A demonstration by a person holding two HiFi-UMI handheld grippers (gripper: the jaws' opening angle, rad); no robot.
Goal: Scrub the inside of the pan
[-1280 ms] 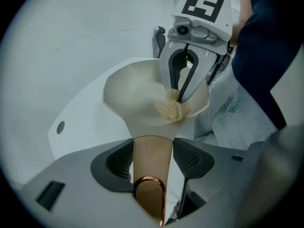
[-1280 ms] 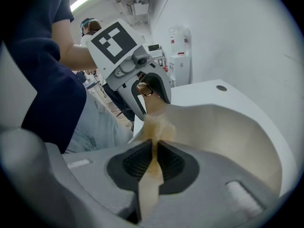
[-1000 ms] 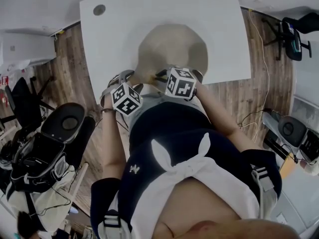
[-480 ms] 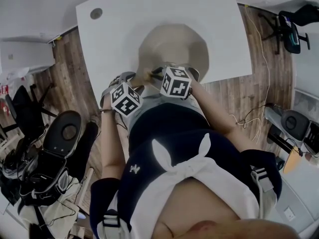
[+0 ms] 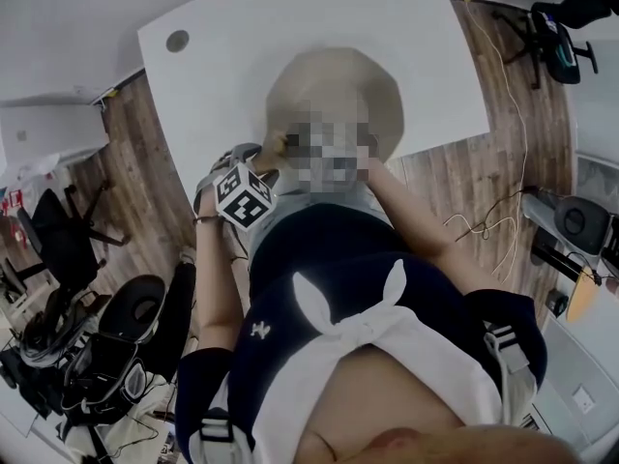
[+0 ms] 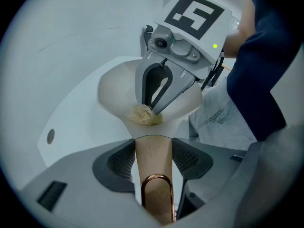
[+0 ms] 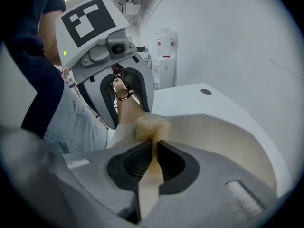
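Note:
A cream pan point(image 5: 334, 80) sits at the near edge of the white table point(image 5: 232, 56). My left gripper point(image 6: 152, 148) is shut on its tan handle point(image 6: 153, 158), which ends in a copper loop point(image 6: 156, 194); its marker cube point(image 5: 242, 198) shows in the head view. My right gripper point(image 7: 153, 148) is shut on the strip of a pale fibrous scrubber point(image 7: 151, 126). The scrubber point(image 6: 142, 114) rests on the pan's inner floor near the handle side, under the right gripper point(image 6: 153, 109). In the head view a mosaic patch hides the right gripper.
A round cable hole point(image 5: 177, 40) lies at the table's far left. The person's body stands tight against the near table edge. Office chairs point(image 5: 135, 317) crowd the wooden floor at the left, and cables point(image 5: 474, 225) trail at the right.
The right gripper's marker cube has slid a little to the left over the pan's near side. The left gripper has stayed on the handle. The head camera's view has shifted.

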